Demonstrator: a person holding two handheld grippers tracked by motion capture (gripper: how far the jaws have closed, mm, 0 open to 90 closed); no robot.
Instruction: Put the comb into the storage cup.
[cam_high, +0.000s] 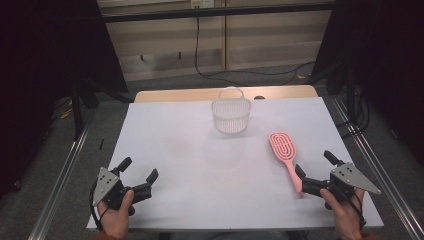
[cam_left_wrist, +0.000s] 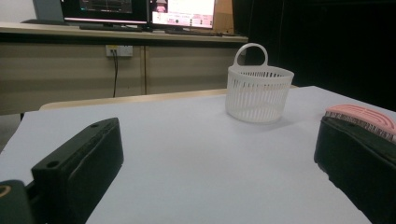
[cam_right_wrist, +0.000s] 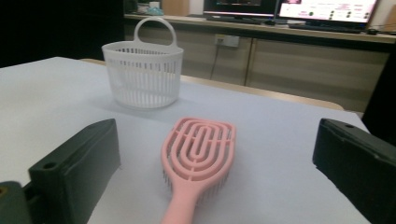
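Right now my right gripper (cam_high: 313, 173) sits at the near right corner of the bench (cam_high: 200, 165), its jaws spread wide with nothing pressed between them. In the right gripper view the pink hairbrush (cam_right_wrist: 198, 158) lies on the sheet directly between those two jaws, handle pointing back toward me and the vented head pointing away, bristles down against the surface. Neither jaw touches it there; there is bare sheet on both sides of the head. From the high view the end of the handle (cam_high: 297, 186) lies just beside the inner jaw of that gripper, and the brush runs up and slightly left from there.

My left gripper (cam_high: 138, 173) rests at the near left corner, well apart from the brush, jaws likewise apart and holding nothing. In the left gripper view only white sheet lies between its jaws, and the brush head (cam_left_wrist: 359, 115) peeks over the far jaw.

Farther out, a white slotted basket (cam_high: 230, 116) with a loop handle stands upright near the far edge of the bench, beyond the brush head and a little left of it, not touching it. Past the bench I see a cable (cam_high: 197, 45) hanging down a pale panelled wall.
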